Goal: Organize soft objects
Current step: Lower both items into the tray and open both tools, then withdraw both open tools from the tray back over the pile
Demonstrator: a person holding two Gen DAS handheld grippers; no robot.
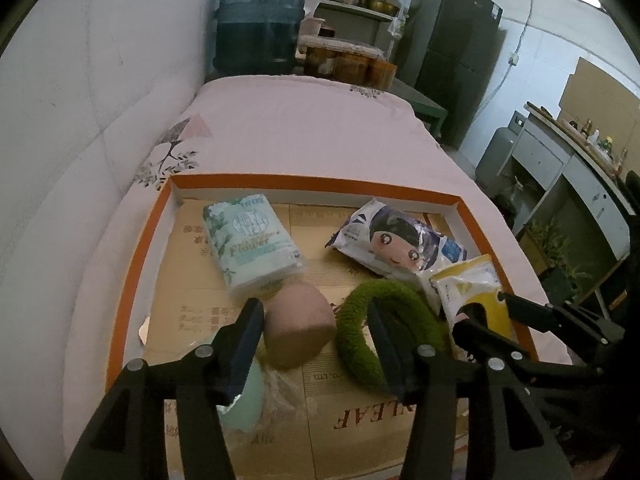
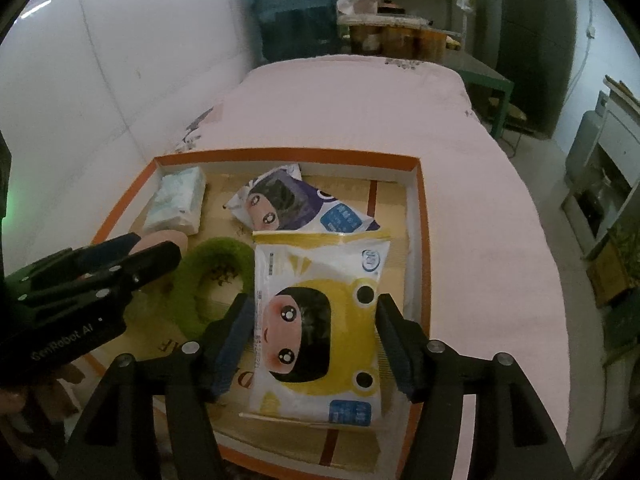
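Note:
An orange-rimmed cardboard tray (image 1: 132,256) (image 2: 420,216) lies on a pink bed. In it are a mint tissue pack (image 1: 250,246) (image 2: 178,200), a purple wipes pack with a cartoon face (image 1: 394,242) (image 2: 296,204), a yellow wipes pack (image 1: 476,292) (image 2: 320,320), a green fuzzy ring (image 1: 356,340) (image 2: 200,272) and a pink-brown sponge block (image 1: 298,328) (image 2: 168,238). My left gripper (image 1: 314,344) (image 2: 132,256) is open around the sponge block. My right gripper (image 2: 314,340) (image 1: 484,312) is open, its fingers either side of the yellow pack.
A pale green object (image 1: 244,404) and crumpled clear plastic (image 1: 284,392) lie at the tray's near left. A blue water jug (image 1: 260,16) stands past the bed's far end. A white wall (image 1: 80,100) runs along the left; cabinets (image 1: 568,168) stand right.

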